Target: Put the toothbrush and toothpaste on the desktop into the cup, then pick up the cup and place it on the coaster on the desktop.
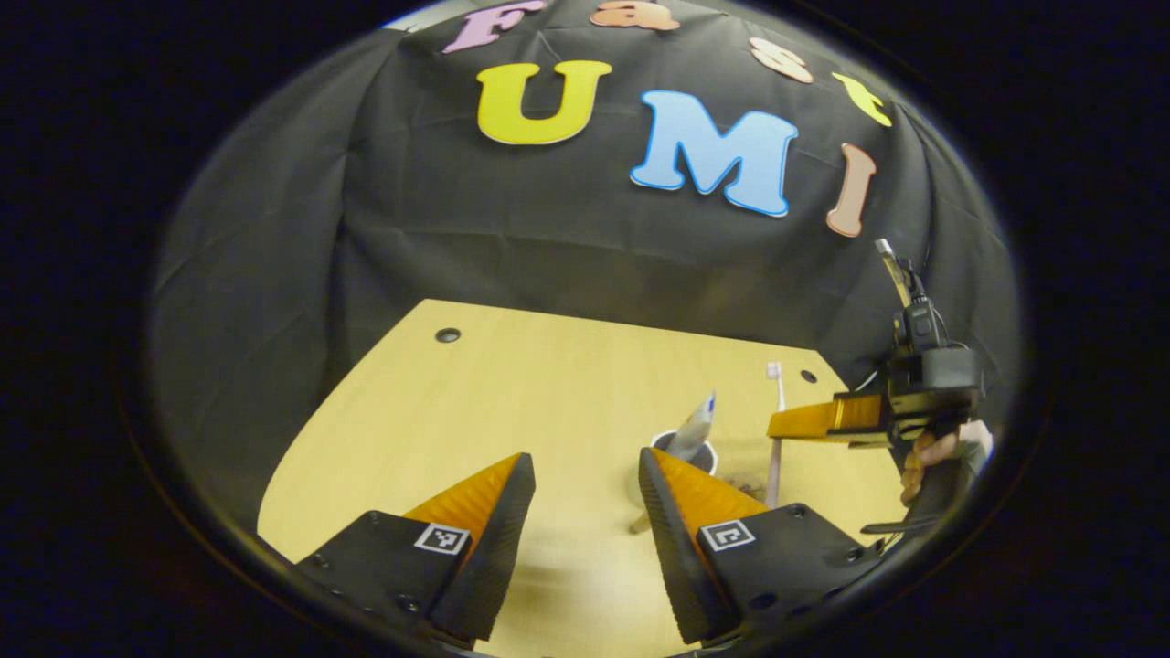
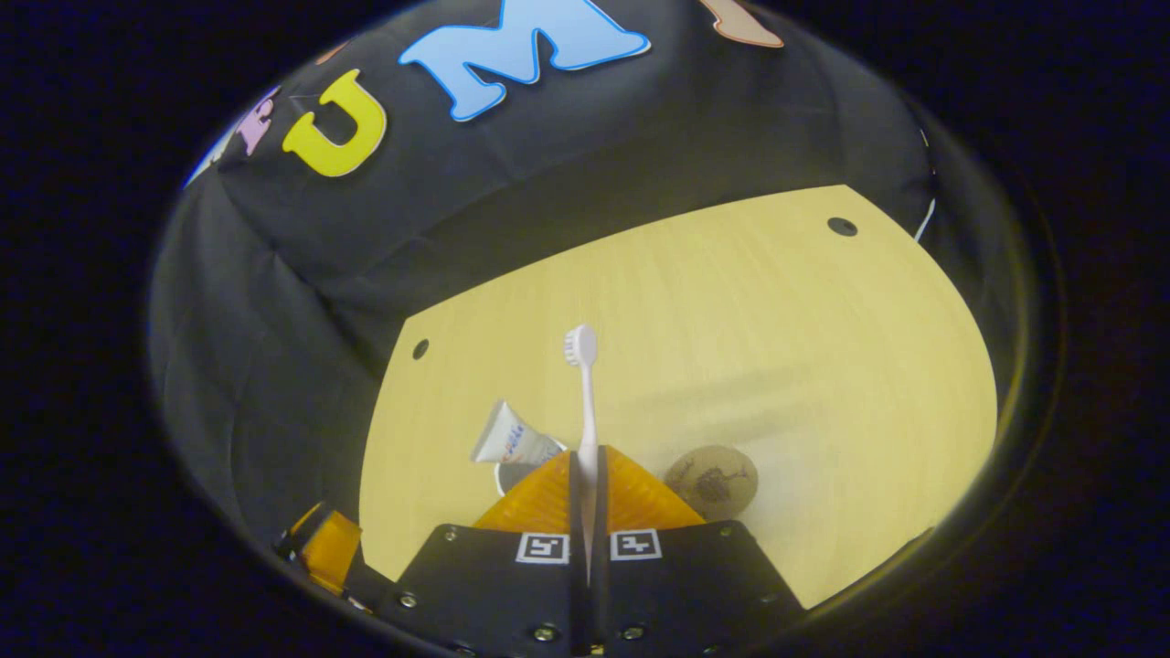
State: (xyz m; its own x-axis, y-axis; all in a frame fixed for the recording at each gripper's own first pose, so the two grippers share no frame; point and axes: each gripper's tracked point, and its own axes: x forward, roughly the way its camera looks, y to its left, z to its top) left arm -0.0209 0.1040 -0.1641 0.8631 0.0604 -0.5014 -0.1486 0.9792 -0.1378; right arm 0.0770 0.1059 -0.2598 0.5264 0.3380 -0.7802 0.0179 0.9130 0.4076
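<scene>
We count one toothbrush (image 2: 586, 411), one toothpaste tube (image 2: 508, 439), one cup (image 1: 684, 450), one coaster (image 2: 711, 481). Our right gripper (image 2: 586, 475) pinches the toothbrush upright, bristles up, above the desktop (image 2: 731, 320). Left gripper (image 1: 585, 484) gapes wide, holding nothing. Beyond it, the cup holds the tube; coaster lies beside.

Matt pale wood-grain desktop (image 2: 731, 302)

My left gripper (image 1: 585, 539) has bare desk (image 1: 512, 384) ahead; the cup (image 1: 684, 450) and the right gripper (image 1: 791, 425) crowd its right.
</scene>
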